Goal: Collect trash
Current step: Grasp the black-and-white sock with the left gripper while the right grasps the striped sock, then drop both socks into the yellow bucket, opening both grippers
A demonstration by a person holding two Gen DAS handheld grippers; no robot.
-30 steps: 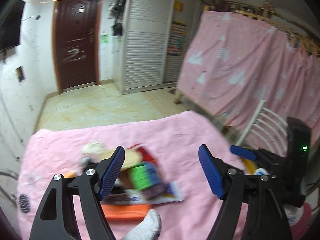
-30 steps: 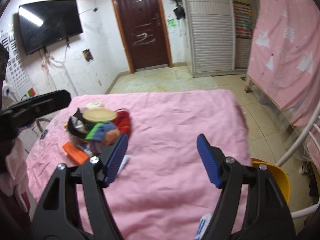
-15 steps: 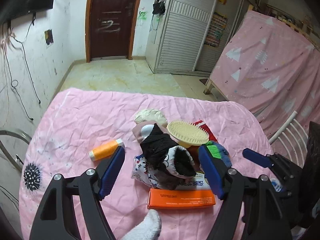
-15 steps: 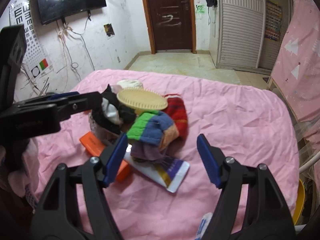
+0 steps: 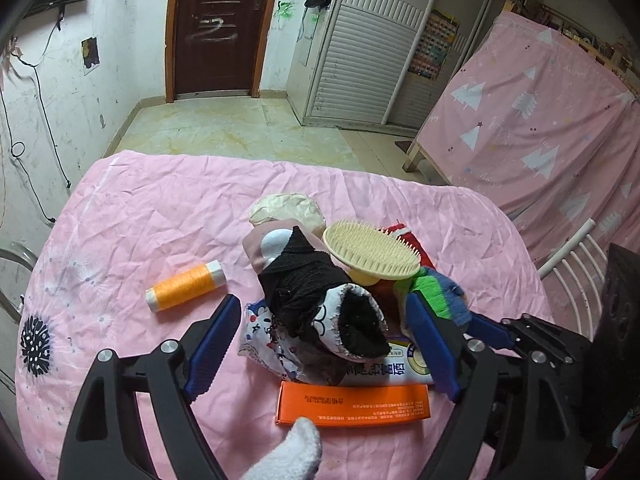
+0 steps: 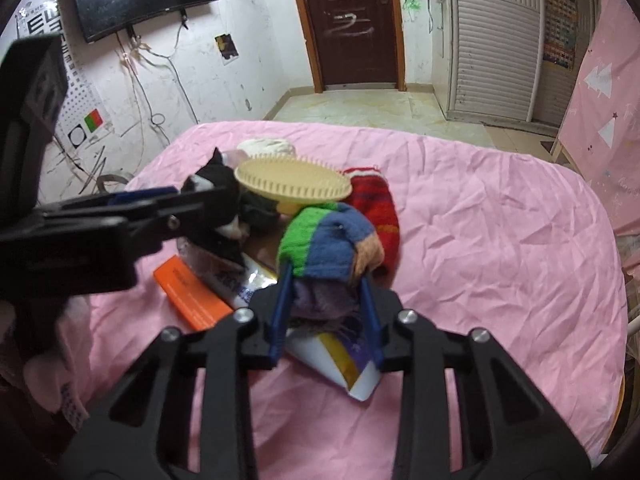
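Observation:
A heap of things lies on the pink cloth-covered table (image 5: 160,216): a black-and-white sock (image 5: 320,300), a yellow brush (image 5: 370,250), a multicoloured knit sock (image 6: 328,244), a red knit sock (image 6: 376,204), a tube (image 6: 352,364), an orange box (image 5: 354,404) and a crumpled white wad (image 5: 286,208). My left gripper (image 5: 320,344) is open, its fingers on either side of the black-and-white sock. My right gripper (image 6: 326,304) is shut on the lower end of the multicoloured knit sock.
An orange thread spool (image 5: 186,286) lies apart on the left of the heap. A white chair back (image 5: 576,256) stands at the table's right edge. A pink curtain (image 5: 540,120) hangs on the right; a door (image 5: 220,28) is beyond the tiled floor.
Both grippers have come down and closer to the heap. The right gripper, open before, has closed on the multicoloured sock. The left gripper stays open around the black-and-white sock.

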